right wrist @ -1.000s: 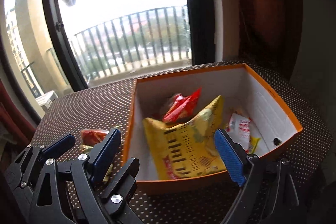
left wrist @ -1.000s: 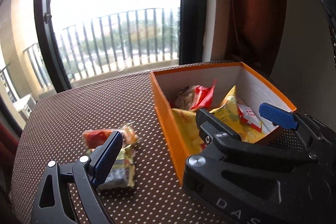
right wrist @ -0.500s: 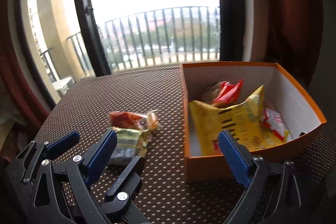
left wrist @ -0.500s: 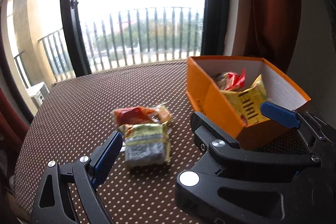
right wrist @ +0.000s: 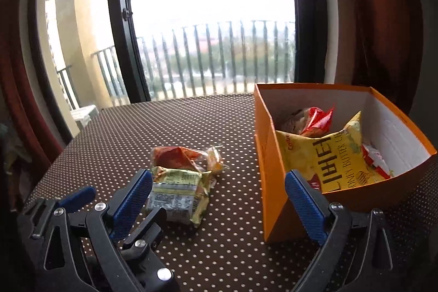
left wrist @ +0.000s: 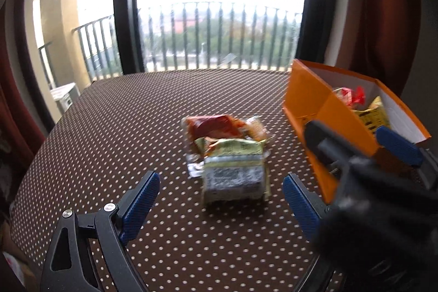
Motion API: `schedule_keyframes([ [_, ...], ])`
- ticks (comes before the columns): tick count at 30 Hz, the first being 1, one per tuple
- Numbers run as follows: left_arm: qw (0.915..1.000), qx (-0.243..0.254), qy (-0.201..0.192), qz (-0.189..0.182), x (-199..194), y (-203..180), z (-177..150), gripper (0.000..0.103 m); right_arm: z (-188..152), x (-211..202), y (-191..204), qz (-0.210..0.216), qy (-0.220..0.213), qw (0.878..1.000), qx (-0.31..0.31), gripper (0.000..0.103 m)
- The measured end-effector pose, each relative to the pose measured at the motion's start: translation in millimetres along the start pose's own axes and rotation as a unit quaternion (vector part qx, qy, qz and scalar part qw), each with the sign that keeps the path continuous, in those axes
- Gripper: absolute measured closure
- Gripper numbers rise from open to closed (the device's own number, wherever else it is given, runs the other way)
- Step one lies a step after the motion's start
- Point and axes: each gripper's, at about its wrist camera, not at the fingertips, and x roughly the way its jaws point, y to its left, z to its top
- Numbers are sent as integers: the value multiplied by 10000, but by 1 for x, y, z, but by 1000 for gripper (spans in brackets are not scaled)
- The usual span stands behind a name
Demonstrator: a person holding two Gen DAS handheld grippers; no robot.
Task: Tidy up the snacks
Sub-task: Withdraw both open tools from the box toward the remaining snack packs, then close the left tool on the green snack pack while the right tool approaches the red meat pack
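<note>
Several snacks sit in orange box (right wrist: 273,155); two packets (left wrist: 232,155) remain on table (left wrist: 109,127). Both grippers wide open, empty.

The orange box (right wrist: 276,155) looks like matt cardboard, white inside. The snack packets (right wrist: 178,182) at its 9 o'clock are glossy, crinkled foil; the dotted tablecloth (right wrist: 137,133) looks woven
</note>
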Motion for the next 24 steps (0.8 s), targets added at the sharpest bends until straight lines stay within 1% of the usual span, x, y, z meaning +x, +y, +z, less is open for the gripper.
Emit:
schedule_keyframes([
  [1,10000,-9,28,-13,2,1,-1,10,0,0,1,-41,-32,10000,-32,12],
  [3,10000,-6,48,-43,6,2,-3,10,-1,2,3,6,-7,10000,-67,20],
  [6,10000,46,37,-35,11,-1,-3,10,-4,9,5,123,154,9998,-43,26],
  [12,9998,183,99,53,21,-7,-7,10,-15,29,8,142,485,9987,-24,27],
  [17,9996,244,151,17,35,-9,-7,10,-20,36,6,-19,579,9983,38,28],
  [19,9993,308,197,33,42,-12,-7,10,-23,41,3,-46,655,9978,134,37],
  [21,9988,405,281,32,49,-14,-7,10,-27,47,0,-58,796,9964,273,40],
  [24,9976,561,394,14,58,-18,-7,10,-32,55,-6,-151,914,9946,475,40],
])
